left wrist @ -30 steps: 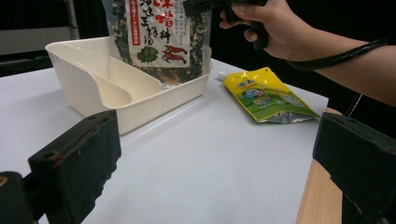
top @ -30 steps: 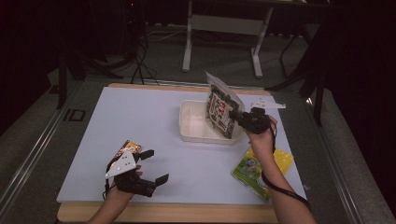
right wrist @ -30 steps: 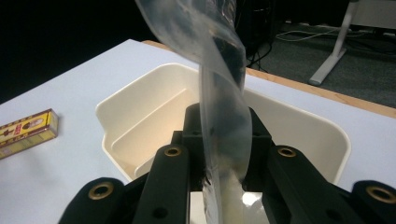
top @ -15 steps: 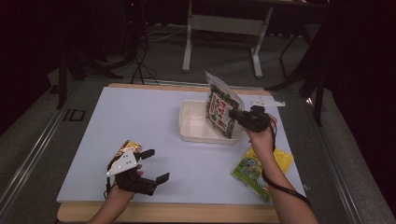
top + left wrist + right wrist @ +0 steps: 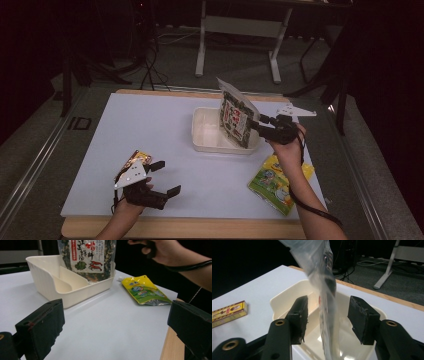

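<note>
The right gripper (image 5: 262,123) hovered at the right end of the white tub (image 5: 205,134), its jaws having just been opening. In the right gripper view the two black pads (image 5: 300,316) stood clear on either side of the dried-seaweed packet (image 5: 325,290), which passed between them without either pad pressing on it. The packet (image 5: 236,119) stood upright and tilted in the right part of the tub, its lower end down inside the tub and its clear top edge rising well above the rim. In the left gripper view its printed label (image 5: 86,255) faced the camera and a low divider (image 5: 67,277) showed inside the tub beside it.

Just beside the person's right forearm, nearer the table's front edge, a yellow-and-green spouted pouch (image 5: 277,182) lay flat on the white tabletop (image 5: 150,125), well apart from the tub.

The left gripper (image 5: 162,177) rested low near the front left corner of the table, its jaws spread wide with nothing between them. A yellow-and-red box (image 5: 137,159) lay flat on the table just beside it, partly behind its grey three-cornered plate; in the right gripper view the same box (image 5: 228,312) showed far off at the left.
</note>
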The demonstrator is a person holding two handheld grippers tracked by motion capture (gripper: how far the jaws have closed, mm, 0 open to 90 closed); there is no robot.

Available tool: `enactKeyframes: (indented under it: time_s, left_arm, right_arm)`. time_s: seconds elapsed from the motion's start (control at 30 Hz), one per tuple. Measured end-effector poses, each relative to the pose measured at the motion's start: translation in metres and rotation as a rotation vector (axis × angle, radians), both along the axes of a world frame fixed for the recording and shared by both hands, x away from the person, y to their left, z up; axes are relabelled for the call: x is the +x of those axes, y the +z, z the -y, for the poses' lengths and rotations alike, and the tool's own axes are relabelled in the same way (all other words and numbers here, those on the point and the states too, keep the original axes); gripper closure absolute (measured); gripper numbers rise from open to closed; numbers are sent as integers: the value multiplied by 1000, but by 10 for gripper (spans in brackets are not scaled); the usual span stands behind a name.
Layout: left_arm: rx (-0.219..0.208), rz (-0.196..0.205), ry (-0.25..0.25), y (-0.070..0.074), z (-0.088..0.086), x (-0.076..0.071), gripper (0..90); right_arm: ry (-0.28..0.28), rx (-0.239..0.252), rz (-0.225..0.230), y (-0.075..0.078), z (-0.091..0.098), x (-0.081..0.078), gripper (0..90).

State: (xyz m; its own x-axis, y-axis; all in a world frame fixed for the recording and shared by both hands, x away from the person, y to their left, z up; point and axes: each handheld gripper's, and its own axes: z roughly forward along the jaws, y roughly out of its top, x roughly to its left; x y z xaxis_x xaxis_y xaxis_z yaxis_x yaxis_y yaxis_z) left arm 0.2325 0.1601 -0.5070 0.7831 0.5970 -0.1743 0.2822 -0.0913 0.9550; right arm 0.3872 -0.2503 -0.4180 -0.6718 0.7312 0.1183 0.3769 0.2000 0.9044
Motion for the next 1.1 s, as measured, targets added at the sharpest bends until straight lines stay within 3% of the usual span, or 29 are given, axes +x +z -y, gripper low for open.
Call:
enactKeyframes:
  time_s: [0.33,0.6,0.83,1.1]
  left_arm:
    - [-10,-23,5,-2,0,2,12]
    - [-1,-16,6,-2,1,1,12]
    - [16,-17,-7,-2,4,0,12]
    - [20,-23,-16,-4,5,0,12]
  right_arm:
    - [-7,-47,5,2,24,-39,437]
    - [-18,-80,21,7,44,-62,430]
    - [-47,-106,19,8,66,-76,411]
    - [-76,-155,-27,-2,92,-82,396]
